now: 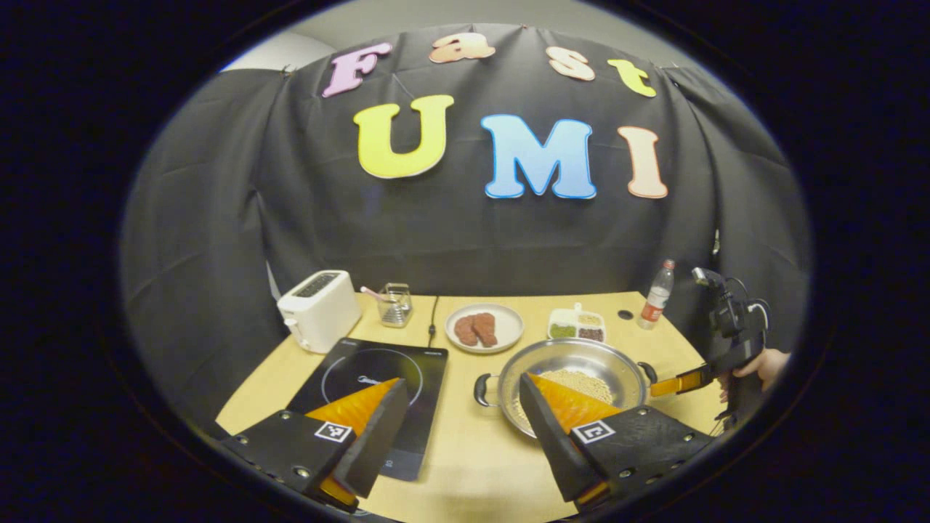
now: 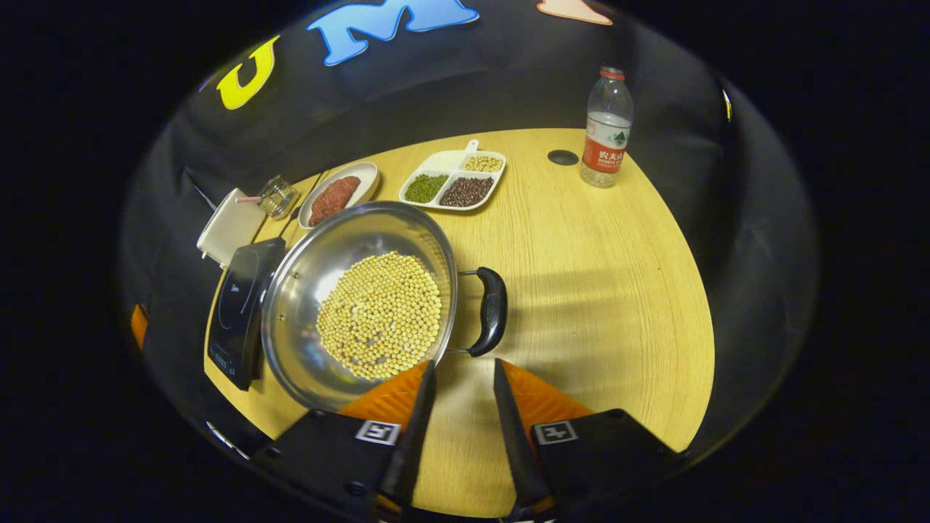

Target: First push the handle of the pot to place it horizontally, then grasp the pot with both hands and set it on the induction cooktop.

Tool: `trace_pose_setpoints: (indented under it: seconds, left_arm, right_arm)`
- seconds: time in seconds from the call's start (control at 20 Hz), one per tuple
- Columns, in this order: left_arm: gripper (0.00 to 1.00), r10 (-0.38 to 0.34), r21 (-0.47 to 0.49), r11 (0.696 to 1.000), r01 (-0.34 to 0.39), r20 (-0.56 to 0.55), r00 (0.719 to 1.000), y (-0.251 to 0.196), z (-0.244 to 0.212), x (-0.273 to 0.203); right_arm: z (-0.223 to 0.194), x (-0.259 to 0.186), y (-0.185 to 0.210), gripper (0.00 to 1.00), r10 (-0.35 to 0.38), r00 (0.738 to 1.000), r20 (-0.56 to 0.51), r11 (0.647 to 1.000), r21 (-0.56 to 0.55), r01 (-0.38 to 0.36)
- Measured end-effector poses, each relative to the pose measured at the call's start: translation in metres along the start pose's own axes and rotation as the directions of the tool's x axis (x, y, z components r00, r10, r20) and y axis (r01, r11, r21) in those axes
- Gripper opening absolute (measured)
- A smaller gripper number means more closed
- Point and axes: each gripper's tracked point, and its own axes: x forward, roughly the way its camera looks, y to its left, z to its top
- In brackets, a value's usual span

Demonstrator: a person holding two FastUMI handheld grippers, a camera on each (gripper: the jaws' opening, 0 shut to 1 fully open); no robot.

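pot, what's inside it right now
The pot holds a layer of small pale round beans across its bottom; they hide the metal beneath them.

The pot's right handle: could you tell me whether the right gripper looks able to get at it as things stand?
Probably yes. The right gripper is open with the handle just ahead of it, and only bare table lies between them.

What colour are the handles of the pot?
Black handles, clearest in the right gripper view.
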Motion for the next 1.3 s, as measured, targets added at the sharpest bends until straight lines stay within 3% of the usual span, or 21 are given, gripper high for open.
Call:
trace_pose_setpoints:
  seconds: [0.05,0.1,0.15,0.4,0.55,0.75,0.95,1.15,1.2,1.25,1.3]
  left_arm:
    - [0.92,-0.021,-0.019,1.000,0.021,-0.009,1.000,0.003,0.000,0.008]
    - [0.91,-0.049,-0.035,0.998,0.048,-0.020,0.999,0.004,-0.002,0.019]
    - [0.91,-0.073,-0.045,0.996,0.072,-0.039,0.997,0.004,-0.006,0.029]
    - [0.91,-0.164,-0.095,0.984,0.152,-0.127,0.978,0.006,-0.026,0.088]
    - [0.91,-0.206,-0.079,0.978,0.195,-0.177,0.962,0.002,-0.037,0.125]
    - [0.94,-0.255,-0.084,0.967,0.241,-0.245,0.935,-0.010,-0.065,0.168]
    - [0.94,-0.311,-0.156,0.949,0.275,-0.295,0.904,-0.029,-0.100,0.207]
    - [0.91,-0.326,-0.148,0.945,0.291,-0.340,0.882,-0.031,-0.129,0.235]
    - [0.94,-0.338,-0.150,0.941,0.304,-0.345,0.876,-0.033,-0.131,0.236]
    - [0.94,-0.340,-0.142,0.940,0.309,-0.350,0.873,-0.032,-0.134,0.240]
    - [0.94,-0.340,-0.137,0.940,0.312,-0.353,0.871,-0.032,-0.137,0.243]
  right_arm:
    - [0.002,-0.005,-0.002,0.67,-0.014,1.000,0.019,1.000,-0.007,0.014]
    - [0.007,-0.011,-0.002,0.89,-0.020,0.999,0.040,1.000,-0.015,0.020]
    - [0.011,-0.014,-0.001,0.98,-0.026,0.998,0.060,0.999,-0.019,0.028]
    - [0.042,-0.017,0.008,0.98,-0.025,0.989,0.146,0.999,0.025,0.022]
    - [0.051,-0.004,0.010,0.98,-0.031,0.986,0.161,0.999,0.040,0.025]
    - [0.058,0.025,-0.002,0.98,-0.067,0.984,0.164,0.998,0.014,0.065]
    - [0.061,0.059,-0.010,0.98,-0.079,0.984,0.160,0.997,-0.013,0.082]
    - [0.053,0.081,-0.007,0.98,-0.048,0.990,0.133,0.999,0.030,0.044]
    - [0.051,0.084,-0.008,0.98,-0.046,0.991,0.128,0.999,0.032,0.042]
    - [0.049,0.088,-0.010,0.94,-0.050,0.991,0.125,0.999,0.028,0.047]
    - [0.048,0.090,-0.011,0.98,-0.052,0.991,0.123,0.999,0.022,0.050]
